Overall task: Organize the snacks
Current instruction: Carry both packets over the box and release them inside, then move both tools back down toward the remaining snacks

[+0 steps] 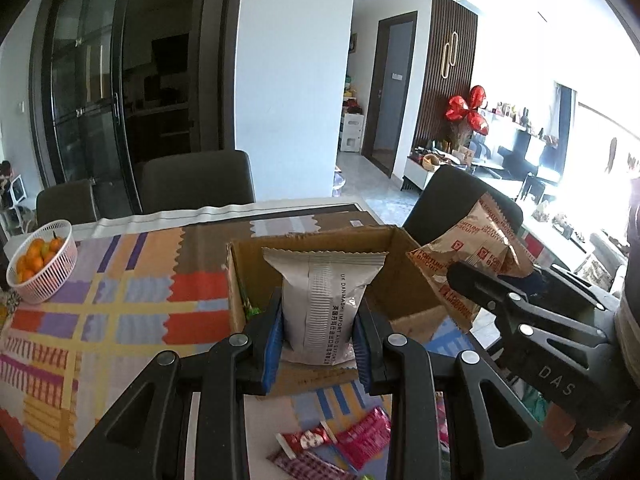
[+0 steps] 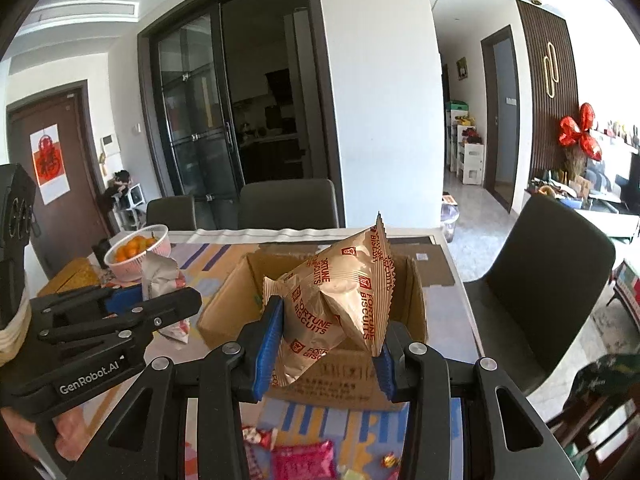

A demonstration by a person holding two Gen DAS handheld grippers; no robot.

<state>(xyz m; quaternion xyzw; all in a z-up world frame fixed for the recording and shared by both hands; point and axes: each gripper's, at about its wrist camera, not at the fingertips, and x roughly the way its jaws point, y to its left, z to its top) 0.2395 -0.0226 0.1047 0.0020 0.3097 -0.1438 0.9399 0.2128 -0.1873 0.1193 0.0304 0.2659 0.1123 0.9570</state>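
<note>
your left gripper (image 1: pixel 318 334) clamps a silver packet (image 1: pixel 320 300), your right gripper (image 2: pixel 326 344) two tan biscuit packs (image 2: pixel 340 300), above the cardboard box (image 2: pixel 412 308) on the colourful tablecloth (image 1: pixel 120 300), dark chairs (image 1: pixel 196 180) behind.

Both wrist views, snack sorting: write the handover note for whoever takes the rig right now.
Left tongs: shut on the silver snack packet, held upright in front of the cardboard box.
Right tongs: shut on the Fortune Biscuits packets, also in front of the box.
Done: both loads picked up; something green already lies in the box.
Left: drop both loads into the box, then collect the red and pink packets on the tablecloth below.
</note>
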